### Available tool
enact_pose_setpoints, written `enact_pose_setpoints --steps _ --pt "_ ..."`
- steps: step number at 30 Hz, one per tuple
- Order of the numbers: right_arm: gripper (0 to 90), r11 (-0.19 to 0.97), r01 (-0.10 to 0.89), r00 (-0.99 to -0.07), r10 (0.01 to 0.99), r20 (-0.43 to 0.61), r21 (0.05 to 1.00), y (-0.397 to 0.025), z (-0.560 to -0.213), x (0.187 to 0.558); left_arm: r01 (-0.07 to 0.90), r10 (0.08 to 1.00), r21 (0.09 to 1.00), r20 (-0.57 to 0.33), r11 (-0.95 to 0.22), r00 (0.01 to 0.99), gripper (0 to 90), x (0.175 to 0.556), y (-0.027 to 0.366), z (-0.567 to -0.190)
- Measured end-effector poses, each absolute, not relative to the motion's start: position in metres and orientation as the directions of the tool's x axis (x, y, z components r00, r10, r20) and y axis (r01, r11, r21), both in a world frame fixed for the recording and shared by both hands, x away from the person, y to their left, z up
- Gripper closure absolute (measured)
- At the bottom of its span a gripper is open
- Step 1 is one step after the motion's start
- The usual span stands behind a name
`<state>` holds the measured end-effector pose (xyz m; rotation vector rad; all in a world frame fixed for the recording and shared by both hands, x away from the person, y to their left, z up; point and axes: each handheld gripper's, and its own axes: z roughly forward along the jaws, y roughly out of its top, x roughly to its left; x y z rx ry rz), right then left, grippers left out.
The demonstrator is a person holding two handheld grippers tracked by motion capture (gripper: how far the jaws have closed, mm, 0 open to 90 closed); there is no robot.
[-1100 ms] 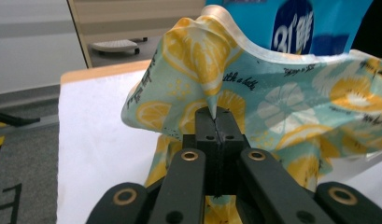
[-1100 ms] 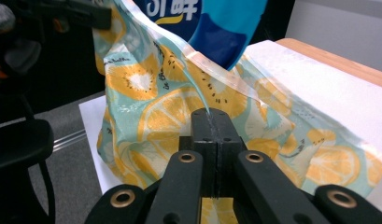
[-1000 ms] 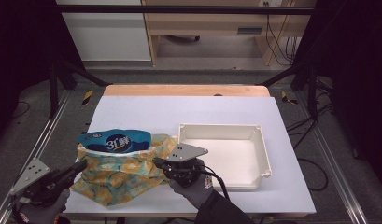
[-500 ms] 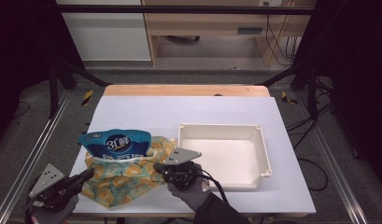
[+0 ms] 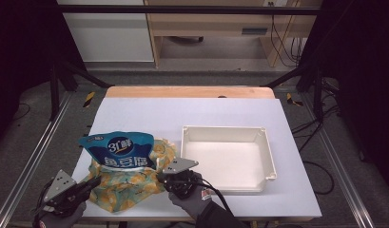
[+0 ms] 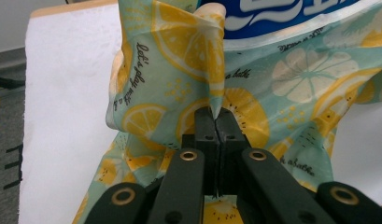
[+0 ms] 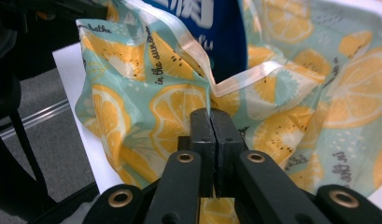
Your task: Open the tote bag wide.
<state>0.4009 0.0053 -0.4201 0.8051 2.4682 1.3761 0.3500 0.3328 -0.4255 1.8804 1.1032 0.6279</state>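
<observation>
Black tongs are clamped tight on lemon-print fabric: the left tongs pinch the near-left edge of the lemon-print bag, the right tongs its near-right edge. A blue pouch sticks out of the bag's far end. The bag lies at the white table's near-left part, just beside a white tray.

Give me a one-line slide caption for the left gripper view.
Left gripper shut on a pinched fold of the lemon-print bag, with the blue pouch in it.
</observation>
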Motion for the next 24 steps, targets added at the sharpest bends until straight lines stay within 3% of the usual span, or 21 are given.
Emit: enact_pose_setpoints --steps 24 --pt "89.3 0.49 0.39 -0.822 0.567 0.055 0.78 0.02 -0.457 0.397 0.488 0.874 0.825 0.017 -0.287 0.486 89.0 0.353 0.335 -0.437"
